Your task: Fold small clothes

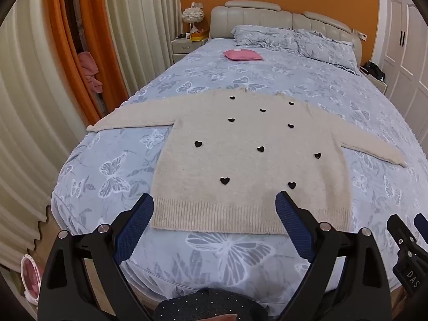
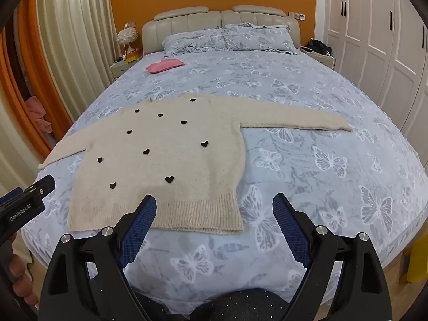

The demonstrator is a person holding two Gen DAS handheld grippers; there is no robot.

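- We find the cream knitted sweater with small black heart patches lying flat, front up, on the bed with the blue butterfly-print cover. Its ribbed hem lies nearest the foot of the bed, and both sleeves are spread out sideways.
- The left sleeve reaches toward the curtain-side edge of the bed. The right sleeve extends toward the wardrobe side and lies straight.
- Our left gripper hovers above the hem with its jaws released and spread wide, holding nothing. The sweater is not yet touched.
- Our right gripper hovers over the hem's right corner, jaws likewise released and empty.
- We judge the step in hand to be the opening approach: the garment is laid out and no fold has been made.
- The next move, in our judgement, calls for lowering each gripper to a chosen edge, either a sleeve cuff or a hem corner, and pinching only the knit, not the bed cover beneath.
- We expect the thick, fuzzy knit to give under the jaws, so a deep bite seems advisable.
- A pink cushion rests well apart, near the pillows, and should not interfere.
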